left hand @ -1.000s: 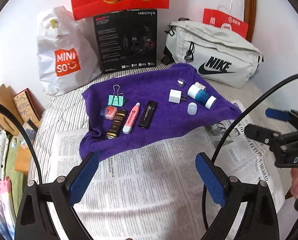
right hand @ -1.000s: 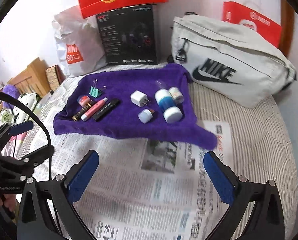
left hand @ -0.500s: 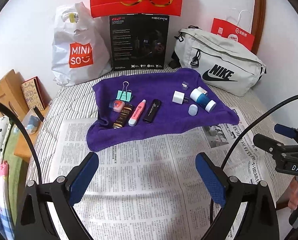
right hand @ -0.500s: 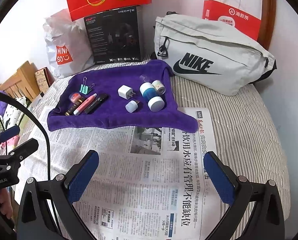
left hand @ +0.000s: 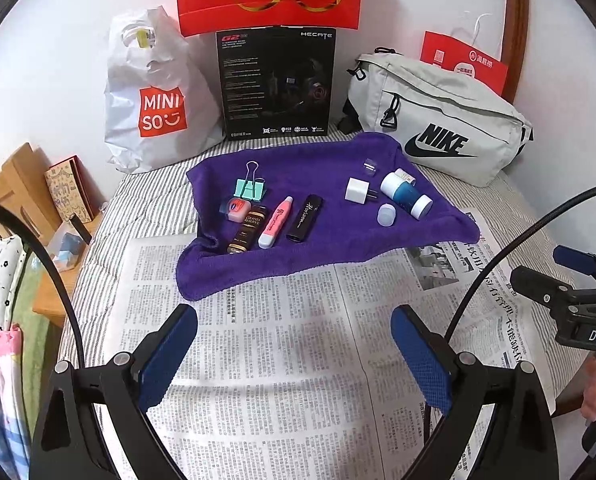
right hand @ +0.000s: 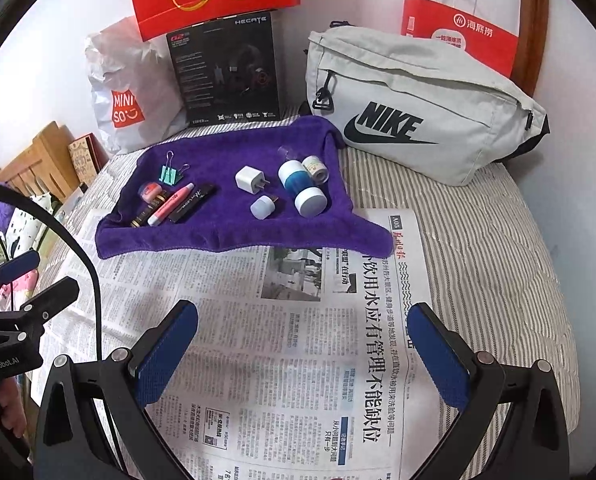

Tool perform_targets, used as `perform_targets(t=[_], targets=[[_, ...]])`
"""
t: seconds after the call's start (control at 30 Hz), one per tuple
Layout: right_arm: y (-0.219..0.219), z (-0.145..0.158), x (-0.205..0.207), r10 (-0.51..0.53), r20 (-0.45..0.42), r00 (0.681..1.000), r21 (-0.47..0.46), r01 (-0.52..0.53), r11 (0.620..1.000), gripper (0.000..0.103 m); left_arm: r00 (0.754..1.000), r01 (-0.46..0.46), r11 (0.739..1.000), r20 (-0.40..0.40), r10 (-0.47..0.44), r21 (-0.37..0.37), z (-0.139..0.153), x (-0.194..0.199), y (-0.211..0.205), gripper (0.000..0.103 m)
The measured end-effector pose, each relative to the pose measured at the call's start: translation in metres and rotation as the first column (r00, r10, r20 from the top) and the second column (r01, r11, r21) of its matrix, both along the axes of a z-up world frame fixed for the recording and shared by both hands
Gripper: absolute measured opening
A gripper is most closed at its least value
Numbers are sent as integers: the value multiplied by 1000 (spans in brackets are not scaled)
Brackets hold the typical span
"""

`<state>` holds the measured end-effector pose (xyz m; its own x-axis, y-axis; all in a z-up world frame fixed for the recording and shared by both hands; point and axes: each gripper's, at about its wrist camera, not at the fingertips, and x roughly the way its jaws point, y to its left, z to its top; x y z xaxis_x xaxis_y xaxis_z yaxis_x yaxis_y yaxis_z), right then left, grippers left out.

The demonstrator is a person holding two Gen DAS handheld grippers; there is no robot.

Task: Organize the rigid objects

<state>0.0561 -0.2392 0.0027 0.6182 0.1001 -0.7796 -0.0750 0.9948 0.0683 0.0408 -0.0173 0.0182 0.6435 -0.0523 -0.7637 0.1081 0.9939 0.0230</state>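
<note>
While the left gripper (left hand: 294,354) hovers over the printed newspaper sheet (left hand: 282,360), its blue-padded jaws stand wide apart and empty. Ahead of them, a rumpled purple cloth (left hand: 330,240) carries the small items: a mint binder clip (left hand: 250,189), a pink marker pen (left hand: 275,222), a slim black tube (left hand: 305,218) and a white plug adapter (left hand: 357,190). In the right wrist view, the right gripper (right hand: 302,352) also gapes empty above the newspaper. Beyond its jaws lies a blue-and-white bottle (right hand: 301,193) on the cloth; farther back a grey Nike waist bag (right hand: 418,104) rests on the striped bedding (right hand: 490,248).
</note>
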Motion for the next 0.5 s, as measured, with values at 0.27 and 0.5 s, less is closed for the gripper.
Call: perform_targets(t=[0.27,0.5], targets=[[2,-4,0,1,-11,1000,-7,-1,1000,103,1000,-4,1000,-9,4,2,-1,0,1,98],[3,-6,0,3,-17,1000,-14,-4,1000,103,1000,-4,1000,-9,4,2,-2,0,1,98]])
